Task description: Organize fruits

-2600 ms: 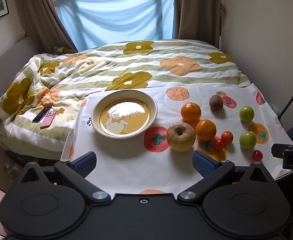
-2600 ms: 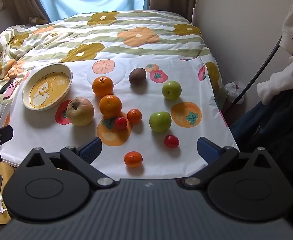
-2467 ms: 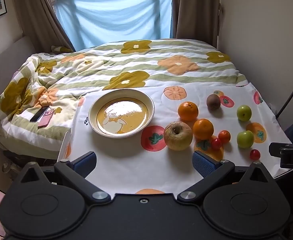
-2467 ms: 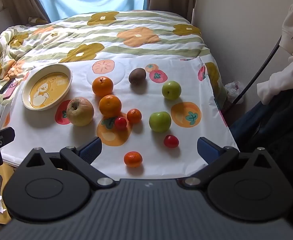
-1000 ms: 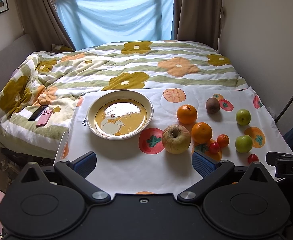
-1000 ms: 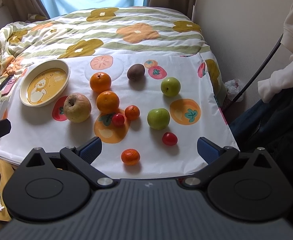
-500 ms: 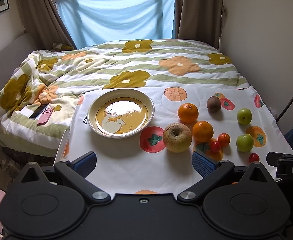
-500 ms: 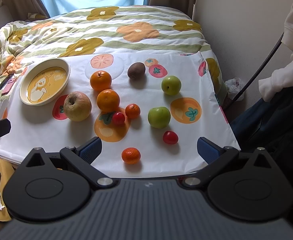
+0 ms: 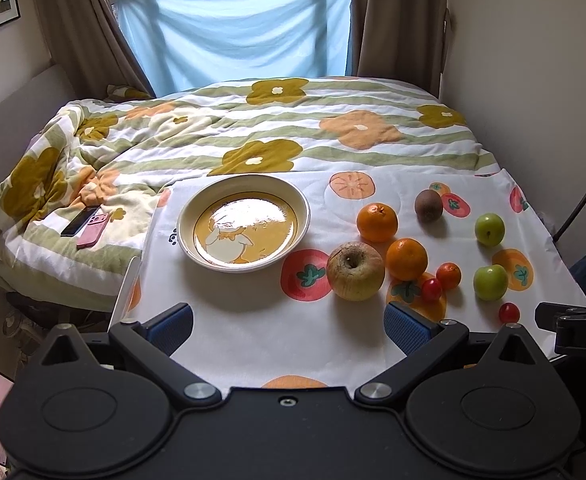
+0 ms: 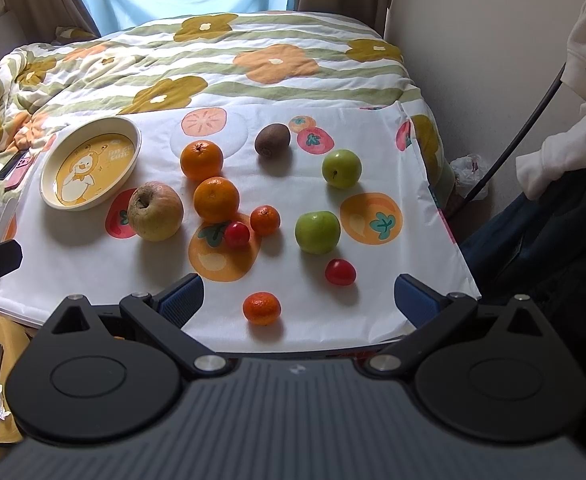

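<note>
A yellow plate [image 9: 243, 228] [image 10: 89, 164] with a duck picture sits empty at the left of a white fruit-print cloth [image 9: 253, 320]. To its right lie a yellowish apple [image 9: 355, 271] [image 10: 155, 211], two oranges [image 9: 377, 222] [image 9: 407, 259], a kiwi [image 9: 429, 206] [image 10: 272, 140], two green apples [image 10: 341, 168] [image 10: 317, 232], small mandarins [image 10: 265, 220] [image 10: 261, 308] and cherry tomatoes [image 10: 237, 235] [image 10: 340, 271]. My left gripper [image 9: 289, 326] is open and empty near the cloth's front edge. My right gripper [image 10: 299, 300] is open and empty, with the front mandarin between its fingers' line.
The cloth lies on a bed with a flowered quilt [image 9: 277, 136]. Two phones [image 9: 89, 226] lie on the quilt left of the plate. A wall [image 9: 533, 60] runs along the right side. A person's white sleeve [image 10: 585, 80] is at far right.
Both grippers have shifted only slightly; the views drift a little. The fruits and plate have not moved.
</note>
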Available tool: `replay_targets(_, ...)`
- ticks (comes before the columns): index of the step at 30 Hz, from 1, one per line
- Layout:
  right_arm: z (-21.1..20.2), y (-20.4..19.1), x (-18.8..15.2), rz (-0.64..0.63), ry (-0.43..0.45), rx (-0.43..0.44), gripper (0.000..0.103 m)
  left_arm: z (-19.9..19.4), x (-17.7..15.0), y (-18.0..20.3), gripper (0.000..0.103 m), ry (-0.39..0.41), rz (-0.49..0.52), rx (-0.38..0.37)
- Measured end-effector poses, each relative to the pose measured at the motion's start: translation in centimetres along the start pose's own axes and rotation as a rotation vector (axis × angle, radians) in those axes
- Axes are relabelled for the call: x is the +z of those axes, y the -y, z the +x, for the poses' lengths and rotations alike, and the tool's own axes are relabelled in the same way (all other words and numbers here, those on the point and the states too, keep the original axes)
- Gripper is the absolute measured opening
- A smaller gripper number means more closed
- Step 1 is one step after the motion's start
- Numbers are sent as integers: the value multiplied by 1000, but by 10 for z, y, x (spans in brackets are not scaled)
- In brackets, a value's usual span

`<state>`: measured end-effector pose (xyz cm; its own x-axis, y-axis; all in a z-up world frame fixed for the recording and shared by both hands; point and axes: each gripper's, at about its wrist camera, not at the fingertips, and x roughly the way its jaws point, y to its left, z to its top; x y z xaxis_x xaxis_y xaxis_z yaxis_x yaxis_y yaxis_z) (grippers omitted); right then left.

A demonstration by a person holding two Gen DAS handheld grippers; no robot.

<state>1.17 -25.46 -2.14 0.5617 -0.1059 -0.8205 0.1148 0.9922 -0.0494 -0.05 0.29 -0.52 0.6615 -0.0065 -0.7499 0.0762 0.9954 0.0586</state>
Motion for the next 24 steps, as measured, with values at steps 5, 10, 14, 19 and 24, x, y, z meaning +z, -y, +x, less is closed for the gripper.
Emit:
replay_targets(5, 1, 1, -1, 0, 4, 2, 103, -2, -2, 1, 103, 3, 2, 2)
replay_targets(10, -1, 1, -4, 2, 7, 0, 103, -6, -6, 4, 103, 3, 6, 1)
replay_targets(14, -3, 2, -7, 5, 11, -1, 103, -9, -5, 9, 103, 0, 13, 1)
replay_targets(19, -4, 2, -6, 4, 11, -2, 103, -12, -4, 10, 103, 2, 17, 3)
replay_targets(24, -13, 2, -8, -14, 58, -3, 103, -12, -2, 12, 103, 5, 31, 6)
